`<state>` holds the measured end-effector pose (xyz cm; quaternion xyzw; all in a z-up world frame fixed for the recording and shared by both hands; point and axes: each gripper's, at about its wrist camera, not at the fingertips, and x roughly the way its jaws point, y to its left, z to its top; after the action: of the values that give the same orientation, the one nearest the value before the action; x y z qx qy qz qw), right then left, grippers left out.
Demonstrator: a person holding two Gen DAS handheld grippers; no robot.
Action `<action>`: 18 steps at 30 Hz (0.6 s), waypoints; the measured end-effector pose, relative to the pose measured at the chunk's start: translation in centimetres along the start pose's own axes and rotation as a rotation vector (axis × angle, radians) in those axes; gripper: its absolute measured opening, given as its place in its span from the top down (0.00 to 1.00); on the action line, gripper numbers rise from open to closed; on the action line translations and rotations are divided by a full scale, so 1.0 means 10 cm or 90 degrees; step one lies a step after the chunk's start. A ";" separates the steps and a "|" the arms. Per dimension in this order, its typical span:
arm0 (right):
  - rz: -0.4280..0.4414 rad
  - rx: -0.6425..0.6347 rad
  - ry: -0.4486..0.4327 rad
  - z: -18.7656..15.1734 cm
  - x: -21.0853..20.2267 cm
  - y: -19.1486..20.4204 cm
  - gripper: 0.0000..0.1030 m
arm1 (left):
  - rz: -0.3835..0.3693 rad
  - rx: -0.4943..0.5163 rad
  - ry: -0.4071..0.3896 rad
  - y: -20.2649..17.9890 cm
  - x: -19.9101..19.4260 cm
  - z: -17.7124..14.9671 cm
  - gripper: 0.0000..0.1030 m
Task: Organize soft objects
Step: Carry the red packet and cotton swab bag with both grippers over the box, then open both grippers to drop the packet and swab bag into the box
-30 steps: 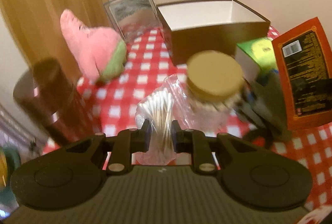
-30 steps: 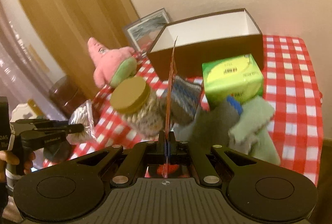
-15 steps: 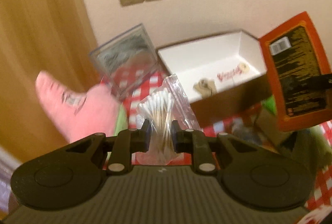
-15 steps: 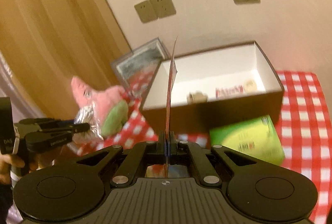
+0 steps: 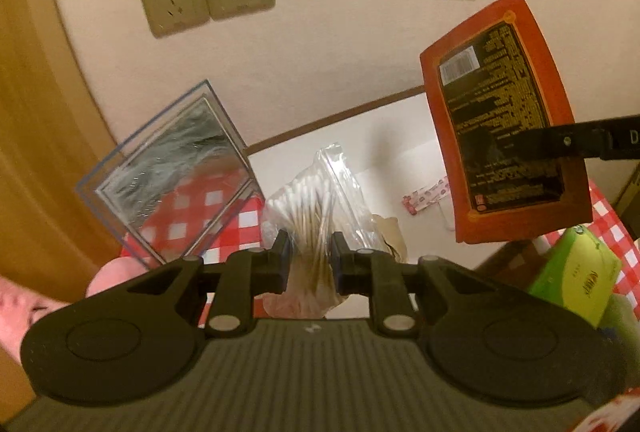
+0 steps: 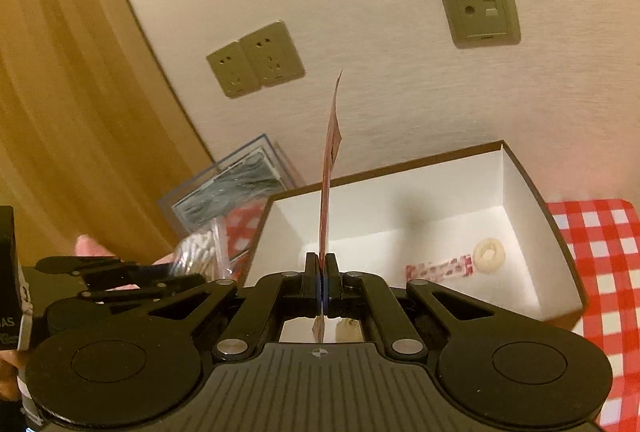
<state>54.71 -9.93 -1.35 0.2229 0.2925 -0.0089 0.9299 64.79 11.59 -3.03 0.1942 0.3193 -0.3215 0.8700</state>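
From the left wrist, the left gripper (image 5: pixel 308 262) still squeezes the bag of cotton swabs (image 5: pixel 310 210), which was over the table a second ago and now hangs at the open box (image 5: pixel 384 148). From the right wrist, the right gripper (image 6: pixel 321 282), pinched shut on the thin orange packet (image 6: pixel 330 168), has come over the box too, so both look ready to drop in

Both grippers are matte black: the left gripper (image 5: pixel 308 264) and right gripper (image 6: pixel 321 280) each have two round discs flanking a ribbed grey deck. Silver screws sit at the linkage pivots. A small white crosshair mark sits at the deck's front edge.
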 end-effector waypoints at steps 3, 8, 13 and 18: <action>-0.010 0.005 0.002 0.01 0.16 -0.06 0.99 | -0.004 0.002 0.011 0.01 0.20 0.05 0.82; 0.000 0.054 -0.020 0.03 0.43 -0.21 0.98 | -0.047 -0.016 0.016 0.01 0.40 0.12 0.69; -0.045 0.081 0.020 -0.03 0.60 -0.34 0.35 | -0.041 -0.009 0.028 -0.05 0.51 0.10 0.55; -0.090 0.023 0.029 -0.15 0.44 -0.35 0.33 | -0.057 -0.020 0.031 -0.04 0.43 0.03 0.55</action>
<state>57.03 -12.01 -6.26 0.2188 0.3288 -0.0748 0.9157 67.19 9.25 -5.80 0.1738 0.3534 -0.3505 0.8497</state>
